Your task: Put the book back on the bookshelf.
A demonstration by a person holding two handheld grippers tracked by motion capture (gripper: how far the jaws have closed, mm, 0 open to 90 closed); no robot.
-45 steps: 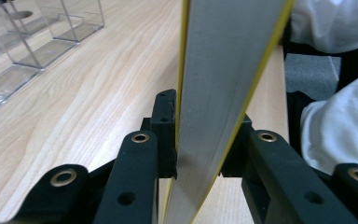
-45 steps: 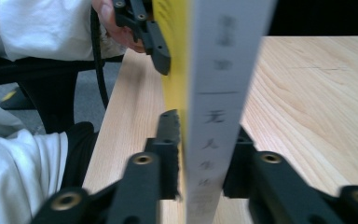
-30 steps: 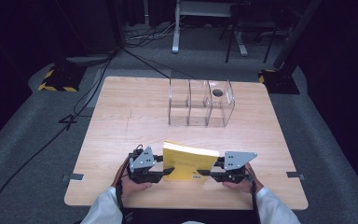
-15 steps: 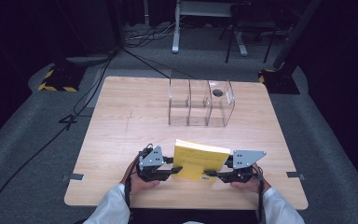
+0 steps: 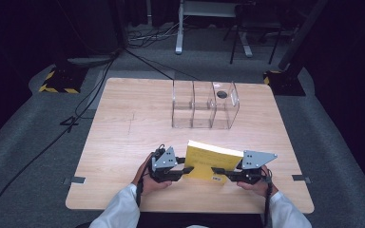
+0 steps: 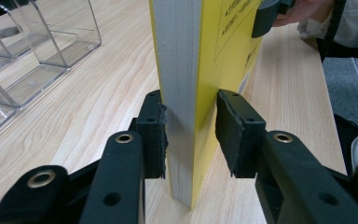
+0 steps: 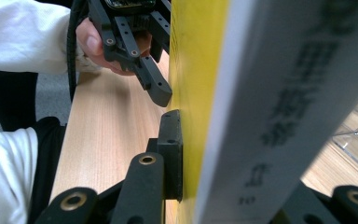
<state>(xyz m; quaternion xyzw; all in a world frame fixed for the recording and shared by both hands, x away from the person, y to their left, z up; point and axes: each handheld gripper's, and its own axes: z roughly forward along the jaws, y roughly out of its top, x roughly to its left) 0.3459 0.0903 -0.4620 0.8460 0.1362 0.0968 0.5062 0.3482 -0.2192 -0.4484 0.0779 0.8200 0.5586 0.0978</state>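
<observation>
Our left gripper [image 5: 186,170] had just been closing around one yellow book [image 5: 213,162]; its near pad touched the page edge, but the far pad stood slightly off the cover, so the jaws were apart. Our right gripper [image 5: 217,172] had just been closing too, one pad flat on the cover, clamped on the book's spine end. The book stood upright between the two grippers, well short of the single clear three-bay organizer [image 5: 204,104] on the table [image 5: 123,123].
</observation>
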